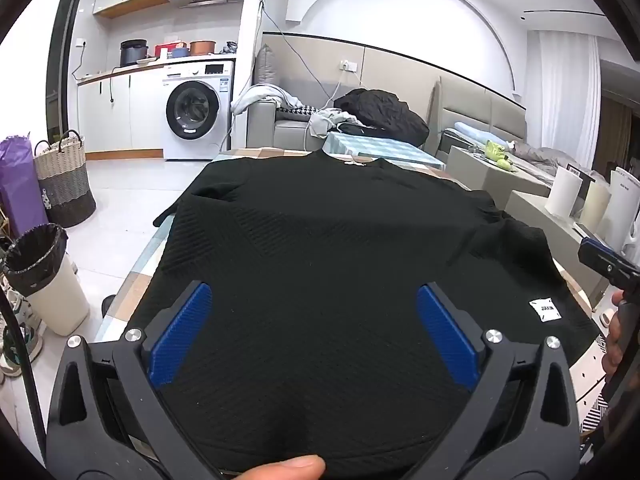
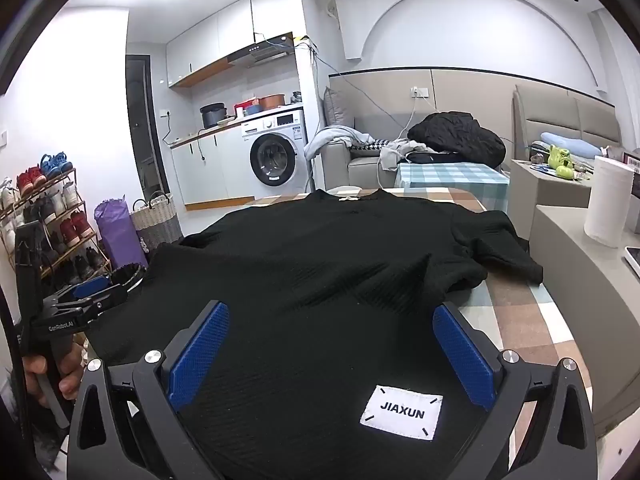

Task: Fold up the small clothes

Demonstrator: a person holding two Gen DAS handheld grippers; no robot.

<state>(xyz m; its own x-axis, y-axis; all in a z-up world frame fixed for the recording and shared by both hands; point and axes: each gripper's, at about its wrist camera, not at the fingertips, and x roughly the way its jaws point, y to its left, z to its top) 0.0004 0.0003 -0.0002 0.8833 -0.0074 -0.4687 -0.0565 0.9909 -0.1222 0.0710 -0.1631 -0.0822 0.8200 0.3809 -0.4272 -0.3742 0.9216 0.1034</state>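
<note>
Black shirt [image 2: 320, 264] flat on checked-cloth table [image 2: 516, 300].

A black shirt [image 2: 320, 280] lies spread over the checked counter [image 2: 520, 304], filling the middle of the frame, its collar toward the top centre and one sleeve trailing to the right. At the bottom, the right gripper [image 2: 330, 354] hovers with its blue pads [image 2: 198, 354] set wide apart over the hem. A white label [image 2: 401, 411] reading JIAXUN sits at lower right, between them. At the left edge, the left gripper [image 2: 94, 294] is near the shirt's side, held by a hand [image 2: 48, 376].
</note>
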